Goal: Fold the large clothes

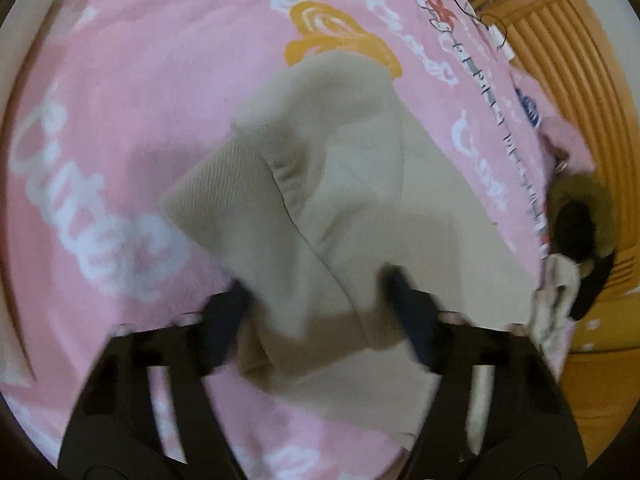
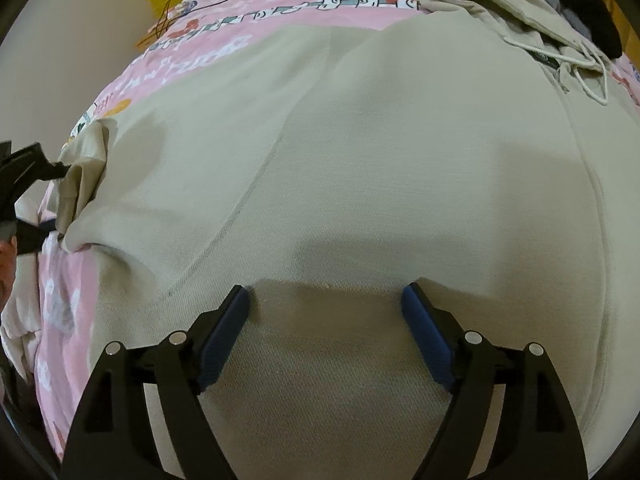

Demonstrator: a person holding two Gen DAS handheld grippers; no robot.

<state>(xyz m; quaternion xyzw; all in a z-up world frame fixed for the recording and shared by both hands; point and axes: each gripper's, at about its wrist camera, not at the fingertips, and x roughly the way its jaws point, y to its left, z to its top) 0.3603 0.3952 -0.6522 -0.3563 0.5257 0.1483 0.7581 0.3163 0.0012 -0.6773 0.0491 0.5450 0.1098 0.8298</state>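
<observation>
Right tongs (image 2: 326,300) nearest the lens: jaws wide, blue pads (image 2: 224,336) planted on the flat body of the beige hoodie (image 2: 360,160), nothing pinched between them. Taking the hoodie as the landmark, it lies spread over a pink printed bedspread (image 2: 192,40), its hood and drawstrings (image 2: 576,64) bunched at the far end from these tongs. Left tongs (image 1: 316,280) stand at the hoodie's sleeve end; jaws roughly half wide, straddling a raised fold of the sleeve (image 1: 288,184). That view is smeared, so I cannot tell for sure whether the pads press the cloth; they look to stand just clear of it on either side. In the right view the same tongs (image 2: 48,172) sit at the hoodie's edge, with the sleeve crumpled in a heap there. Beyond the hoodie's hood end sits a dark fur-trimmed garment (image 1: 580,232), and black cables (image 2: 172,16) trail on the bedspread well apart from it. Risks, as I judge them: if the left jaws have no hold, the sleeve will slump back off the body into a heap and the fold will be crooked. A closing pinch could take the bedspread together with the sleeve and drag it. The right tongs, only resting, may let the body slide when the sleeve is pulled across, and the loose hood could wrinkle the final fold.
</observation>
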